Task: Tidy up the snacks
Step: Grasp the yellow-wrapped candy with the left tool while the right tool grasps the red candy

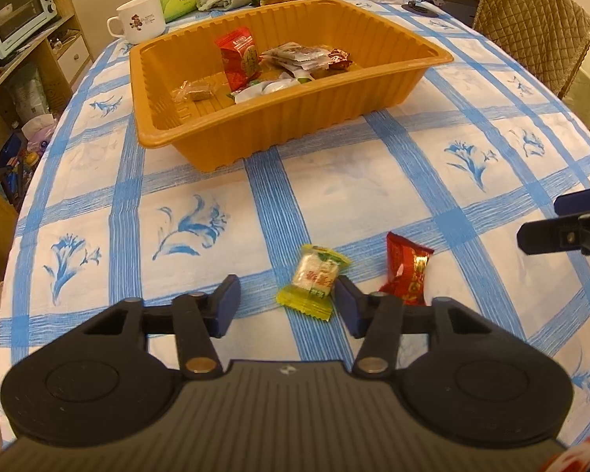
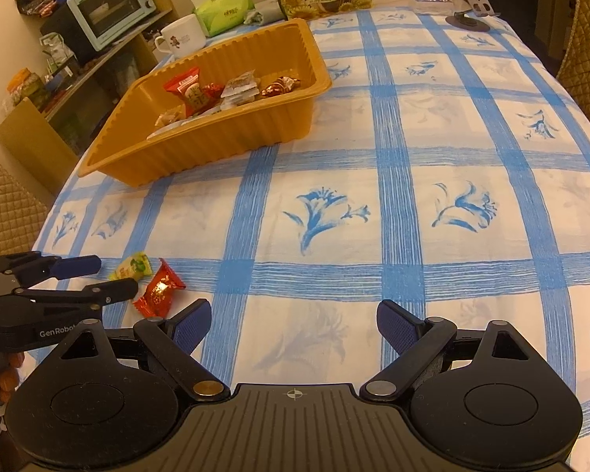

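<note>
The left gripper [image 1: 287, 301] is angled down over the near part of the table [image 1: 373, 196], which is covered by a blue-checked cloth with flower prints. Its jaws stand partly apart. A yellow-wrapped candy [image 1: 314, 281] lies on the cloth between the fingertips, closer to the right fingertip, which is at or just beside the wrapper's edge; the left fingertip is clear of it. No pad visibly presses the wrapper, so the candy is not gripped. A red-wrapped candy [image 1: 407, 271] lies just to the right of the yellow one, outside the jaws and partly behind the right finger. The right gripper [image 2: 293, 324] is released, jaws wide, with only bare cloth between its fingertips; it sits to the right of both candies. In the right wrist view the left gripper appears at the left edge, with the yellow candy near its tips and the red candy beside it. An orange ribbed tray [image 1: 279, 126] stands farther back on the table and holds several wrapped snacks [image 1: 287, 67]. A white mug [image 1: 139, 17] stands beyond the tray's far left corner.
</note>
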Tool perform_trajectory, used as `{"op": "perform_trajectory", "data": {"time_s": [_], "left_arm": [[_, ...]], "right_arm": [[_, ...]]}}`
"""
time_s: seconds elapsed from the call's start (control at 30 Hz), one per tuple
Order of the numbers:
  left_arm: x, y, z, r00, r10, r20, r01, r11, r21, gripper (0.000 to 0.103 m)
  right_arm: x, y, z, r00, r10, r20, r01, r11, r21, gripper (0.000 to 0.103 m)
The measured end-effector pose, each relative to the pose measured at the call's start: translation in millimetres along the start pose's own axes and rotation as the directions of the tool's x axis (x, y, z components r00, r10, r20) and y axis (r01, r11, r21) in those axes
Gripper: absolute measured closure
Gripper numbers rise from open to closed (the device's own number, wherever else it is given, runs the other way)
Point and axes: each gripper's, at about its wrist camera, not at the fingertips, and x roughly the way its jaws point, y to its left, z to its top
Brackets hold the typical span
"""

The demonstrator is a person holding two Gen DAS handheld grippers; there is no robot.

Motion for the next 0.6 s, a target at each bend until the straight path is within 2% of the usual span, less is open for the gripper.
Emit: {"op": "perform_trajectory", "data": {"time_s": [0.2, 0.27, 0.43, 0.6], "left_arm": [[3.5, -0.3, 5.6, 1.000, -0.023, 0.014, 0.023, 0.999, 0.023, 0.069], [4.4, 0.2, 6.4, 0.999, -0.041, 0.017, 0.041, 0.999, 0.021, 0.081], [4.1, 2.2, 5.2, 0.999, -0.043, 0.023, 0.042, 0.999, 0.016, 0.083], [0.0, 18.5, -0.7, 1.000, -0.018, 0.012, 0.019, 0.999, -0.046, 0.083]], "right_arm": [[2.5, 2.7, 1.2, 1.000, 0.001, -0.001, -0.001, 1.000, 0.000, 0.012], [3.2, 3.7, 1.6, 1.000, 0.002, -0.002, -0.002, 1.000, -0.001, 0.012], [7.4, 12.6, 3.9, 1.000, 0.017, -0.005, -0.017, 1.000, -0.014, 0.012], [11.3, 23.3, 6.6, 0.999, 0.051, -0.009, -0.051, 0.998, -0.042, 0.013]]}}
